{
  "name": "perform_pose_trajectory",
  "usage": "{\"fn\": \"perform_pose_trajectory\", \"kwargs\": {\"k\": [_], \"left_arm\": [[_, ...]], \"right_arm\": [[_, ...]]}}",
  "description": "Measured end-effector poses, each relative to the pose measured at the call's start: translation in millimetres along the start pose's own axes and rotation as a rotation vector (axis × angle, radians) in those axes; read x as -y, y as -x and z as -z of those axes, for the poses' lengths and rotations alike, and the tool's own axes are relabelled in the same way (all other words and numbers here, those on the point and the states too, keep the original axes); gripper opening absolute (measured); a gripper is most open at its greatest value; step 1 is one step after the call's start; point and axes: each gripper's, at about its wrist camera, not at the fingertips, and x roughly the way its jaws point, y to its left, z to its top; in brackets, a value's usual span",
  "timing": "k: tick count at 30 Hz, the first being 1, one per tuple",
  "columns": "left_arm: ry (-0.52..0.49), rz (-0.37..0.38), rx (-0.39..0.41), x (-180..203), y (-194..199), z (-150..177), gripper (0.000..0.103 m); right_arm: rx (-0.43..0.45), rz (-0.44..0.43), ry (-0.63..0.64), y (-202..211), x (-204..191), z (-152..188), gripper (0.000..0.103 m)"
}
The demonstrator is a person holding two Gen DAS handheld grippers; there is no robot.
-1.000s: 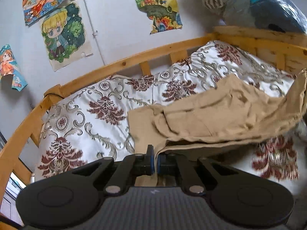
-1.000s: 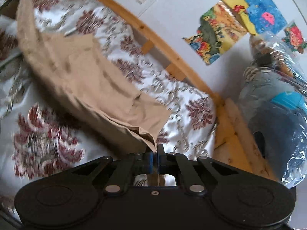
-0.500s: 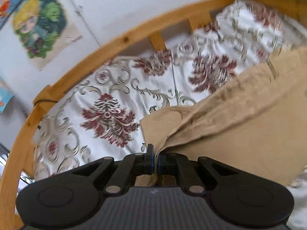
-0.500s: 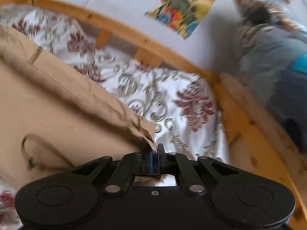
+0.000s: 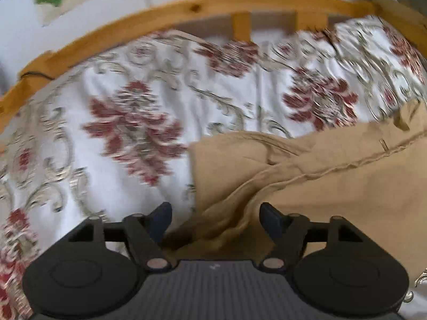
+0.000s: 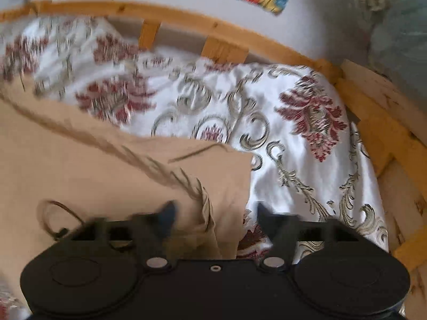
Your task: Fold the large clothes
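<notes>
Left wrist: your left gripper (image 5: 215,217) is opening, fingers clear of the tan garment (image 5: 333,184), though its bunched edge lies between them. The garment lies on the bedspread (image 5: 128,122), well short of the bed rail (image 5: 186,8).

Right wrist: your right gripper (image 6: 214,213) is opening too, the garment (image 6: 80,160) corner loose between the fingers. One fold looks laid; more folds and smoothing probably remain.

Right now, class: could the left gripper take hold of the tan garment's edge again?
Probably yes: the left gripper is opening, with the tan garment bunched between its spread fingers and nothing covering it.
</notes>
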Motion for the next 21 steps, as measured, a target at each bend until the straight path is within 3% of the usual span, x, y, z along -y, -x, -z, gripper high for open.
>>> {"fn": "perform_pose_trajectory", "kwargs": {"k": [1,3,5,10,14,17,18,21], "left_arm": [[0.017,-0.02,0.003,-6.1,4.1,0.0,0.09],[0.087,-0.072,0.024,-17.8,14.2,9.2,0.098],[0.153,-0.099,0.048,-24.3,25.0,20.6,0.1],[0.21,-0.107,0.091,-19.4,41.7,44.9,0.101],[0.145,-0.045,0.173,6.1,49.9,51.6,0.102],[0.051,-0.03,0.171,33.2,42.1,49.8,0.102],[0.02,-0.042,0.153,42.1,36.0,49.3,0.102],[0.001,-0.069,0.118,54.2,26.5,55.4,0.102]], "right_arm": [[0.016,0.016,-0.022,7.1,2.6,1.5,0.082],[0.059,0.057,-0.075,22.3,7.5,7.1,0.093],[0.108,0.088,-0.119,36.3,11.0,15.5,0.1],[0.145,0.222,-0.132,55.6,8.9,48.0,0.101],[0.169,0.016,-0.112,58.0,2.4,60.9,0.102],[0.232,-0.067,-0.002,59.7,-17.3,59.5,0.102],[0.225,-0.078,0.037,56.2,-23.6,57.3,0.102],[0.199,0.04,0.134,38.8,-35.4,52.1,0.102]]}}
